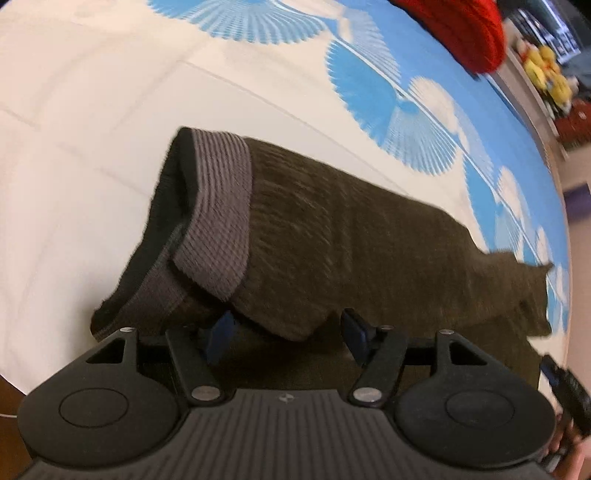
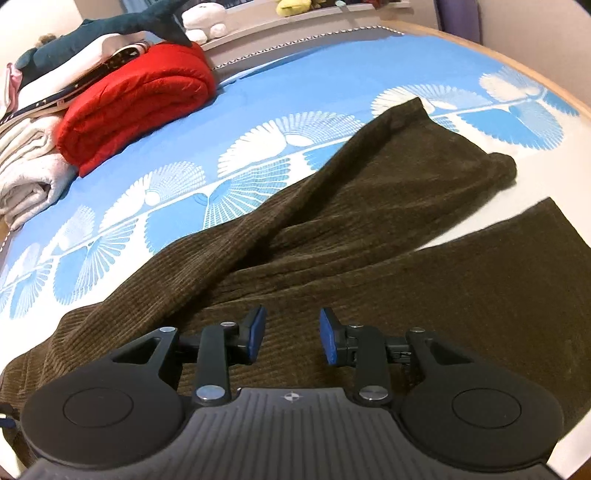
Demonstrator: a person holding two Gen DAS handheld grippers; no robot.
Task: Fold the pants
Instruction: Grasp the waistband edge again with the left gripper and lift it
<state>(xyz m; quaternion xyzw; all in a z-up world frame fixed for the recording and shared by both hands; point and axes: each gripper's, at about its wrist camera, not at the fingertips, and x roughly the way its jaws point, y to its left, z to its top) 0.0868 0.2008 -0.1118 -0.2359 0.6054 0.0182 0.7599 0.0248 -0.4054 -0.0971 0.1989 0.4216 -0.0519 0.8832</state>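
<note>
Corduroy pants (image 2: pixel 332 236): dark brown, ribbed, spread on the bed; in the right wrist view one leg crosses over the other, and a hem end lies flat at right.
Waistband (image 1: pixel 218 206): grey ribbed band, turned up so the dark inside of the opening shows; it sits on the white part of the cover.
Bed cover (image 2: pixel 280 81): blue with white fan shapes in a row, plain white on the near side.
Left gripper (image 1: pixel 286 332): just above the pants near the waistband; jaws stand wide, a flap of the fabric hangs between them, and the blue pads do not press on it.
Right gripper (image 2: pixel 291 334): over the middle of the pants; jaws stand partly apart with only flat fabric below, nothing pinched.
Red quilt (image 2: pixel 140 99): folded, at the far left of the bed, well apart from the pants.
White bedding (image 2: pixel 29 173): folded pile beside the red quilt.
Soft toys (image 2: pixel 199 18): on the ledge behind the bed.
</note>
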